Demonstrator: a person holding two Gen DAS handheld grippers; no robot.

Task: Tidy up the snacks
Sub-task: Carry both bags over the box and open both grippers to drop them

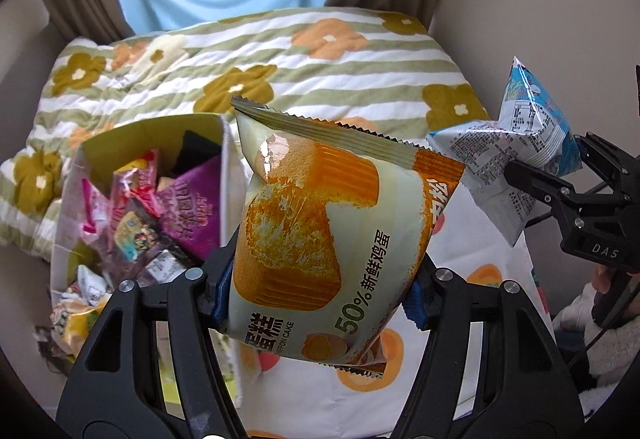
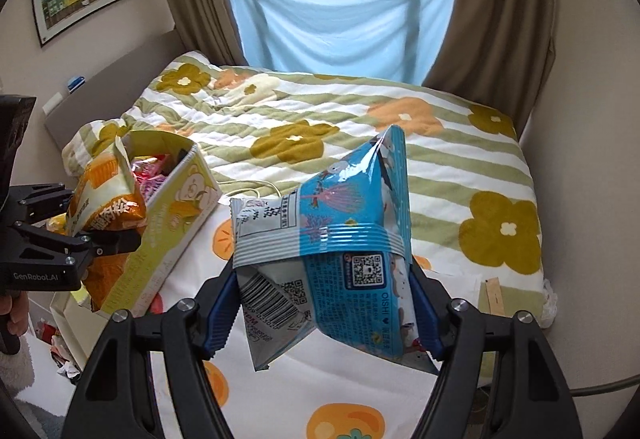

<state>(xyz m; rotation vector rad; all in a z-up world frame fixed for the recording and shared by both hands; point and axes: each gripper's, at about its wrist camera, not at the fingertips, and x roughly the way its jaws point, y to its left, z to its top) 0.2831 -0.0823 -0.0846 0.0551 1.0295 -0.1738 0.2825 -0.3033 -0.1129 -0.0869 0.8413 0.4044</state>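
The left gripper [image 1: 320,291] is clenched on a chiffon cake packet [image 1: 320,239], its 2 blue-padded fingers [image 1: 222,295] pinching the pale green and orange wrapper from both sides near its lower end, so the packet stands nearly upright in the air with its serrated top seal tilted toward the bed. In the right wrist view the same packet [image 2: 106,199] hangs in front of the near end of the snack box [image 2: 176,223], held just above the box's open top. The box, yellow-green with a cartoon print, lies on the bed with its flaps open and is crowded with wrapped snacks [image 1: 160,211], among them a purple bag and several pink ones. The right gripper [image 2: 326,319] grasps a blue and white Oishi snack bag [image 2: 352,251], crumpled between the 2 fingers, back side up with its barcode and QR code showing; it is lifted clear of the bedding, well to the right of the box. Beneath both lies a striped flower-print quilt [image 2: 360,143], with an orange-fruit sheet [image 2: 344,379] nearer the cameras.
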